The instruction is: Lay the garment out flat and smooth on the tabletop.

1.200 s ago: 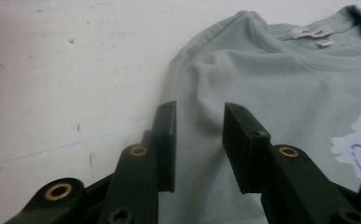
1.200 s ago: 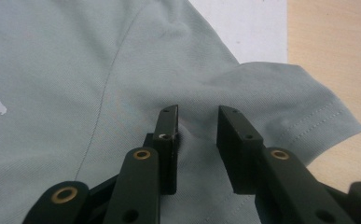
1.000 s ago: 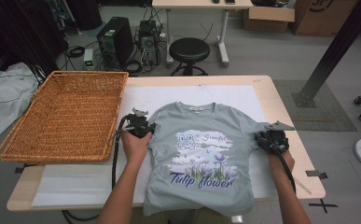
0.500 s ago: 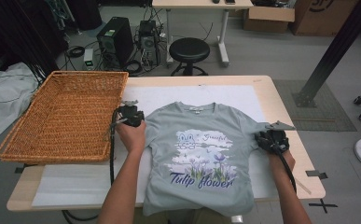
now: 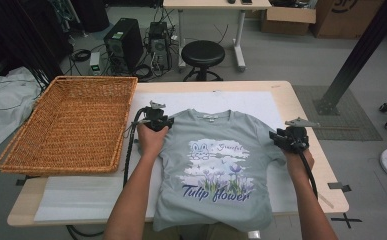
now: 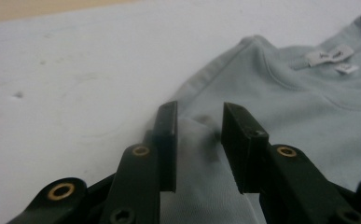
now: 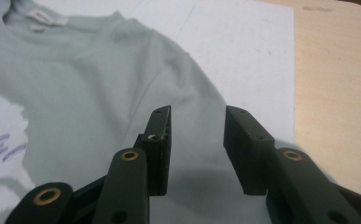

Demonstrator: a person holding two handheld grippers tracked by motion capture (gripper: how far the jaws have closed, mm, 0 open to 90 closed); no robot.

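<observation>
While the grey T-shirt [image 5: 216, 170] lies face up and spread flat on the white sheet [image 5: 81, 200] that covers the table [image 5: 326, 165], with its hem hanging over the near edge, the work in hand looks like the start of a fold, each hand taking one sleeve. The left gripper [image 6: 199, 135] sits at the shirt's left shoulder; its jaws have just been opening and now stand apart, with a raised pucker of sleeve cloth between them, touching the left jaw at most, so nothing is pinched. The right gripper [image 7: 197, 140] hovers over the right sleeve; its jaws have also just been opening and stand released, flat cloth below and between them, the sheet's bare strip just beyond the right jaw. Whether its tips brush the fabric I cannot tell from this angle. Next, I judge, each pair must close on a sleeve edge and carry it inward toward the printed chest. Both forearms reach forward from the near edge, wrists level, jaws pointing away and slightly down. A wicker basket [image 5: 66, 125] waits well to the left.
</observation>
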